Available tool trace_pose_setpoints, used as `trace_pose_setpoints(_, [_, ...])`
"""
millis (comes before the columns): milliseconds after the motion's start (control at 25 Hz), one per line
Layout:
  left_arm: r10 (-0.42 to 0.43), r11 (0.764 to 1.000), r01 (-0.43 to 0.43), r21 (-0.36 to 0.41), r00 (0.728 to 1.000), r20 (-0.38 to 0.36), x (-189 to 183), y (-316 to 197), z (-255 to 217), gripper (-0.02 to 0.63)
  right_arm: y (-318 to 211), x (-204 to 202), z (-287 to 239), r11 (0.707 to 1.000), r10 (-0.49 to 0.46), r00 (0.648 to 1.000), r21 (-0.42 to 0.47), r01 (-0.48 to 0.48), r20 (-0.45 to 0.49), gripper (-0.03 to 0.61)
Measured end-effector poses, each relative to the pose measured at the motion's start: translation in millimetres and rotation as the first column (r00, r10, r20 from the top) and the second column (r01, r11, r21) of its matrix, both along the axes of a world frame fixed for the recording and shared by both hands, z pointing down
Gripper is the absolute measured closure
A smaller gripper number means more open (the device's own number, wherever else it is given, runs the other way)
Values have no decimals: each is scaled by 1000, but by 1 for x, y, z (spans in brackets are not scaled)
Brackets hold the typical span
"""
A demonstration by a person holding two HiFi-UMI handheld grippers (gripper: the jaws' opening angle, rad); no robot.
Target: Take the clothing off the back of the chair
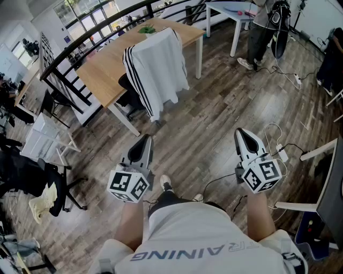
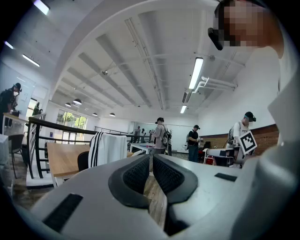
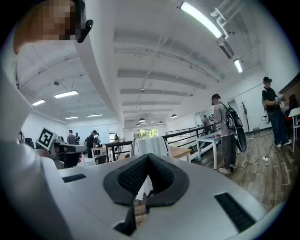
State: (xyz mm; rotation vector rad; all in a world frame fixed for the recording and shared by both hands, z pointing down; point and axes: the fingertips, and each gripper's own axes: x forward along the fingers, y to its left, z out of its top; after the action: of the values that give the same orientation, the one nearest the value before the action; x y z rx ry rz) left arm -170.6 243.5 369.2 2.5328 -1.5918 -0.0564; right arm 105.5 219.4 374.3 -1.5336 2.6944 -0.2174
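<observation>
On the wood floor (image 1: 214,118) of an open office, a table (image 1: 99,72) stands at eleven o'clock. The jacket (image 1: 158,67) drapes the chair (image 1: 127,88) there. Cables (image 1: 273,140) lie at three. The left gripper (image 1: 146,140) and right gripper (image 1: 242,134) are clenched, empty.

Left tongs (image 1: 146,141), right tongs (image 1: 242,134): closed, level

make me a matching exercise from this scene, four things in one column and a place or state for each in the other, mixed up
Things:
1 jacket
2 wooden table
3 left tongs
4 white table

Place or state:
a shut, nothing in them
b draped over the back of the chair
c top right, next to a standing person
d behind the chair, light brown top

Pairs: 1-b, 2-d, 3-a, 4-c
</observation>
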Motion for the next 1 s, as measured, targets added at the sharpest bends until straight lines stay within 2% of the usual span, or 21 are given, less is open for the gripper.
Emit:
trace_pose_setpoints(440, [1,1000,-1,-6,1000,-7,5,4,2,560,2,2,5,1000,-7,1000,-8,7,10,557])
trace_pose_setpoints(680, [-2,1000,2,-8,1000,-13,4,1,0,560,1,3,-3,1000,2,999,23,-4,50,557])
trace_pose_setpoints(1000, [18,1000,-18,-13,1000,-8,20,-8,5,560,0,30,8,999,48,998,-11,-47,49,557])
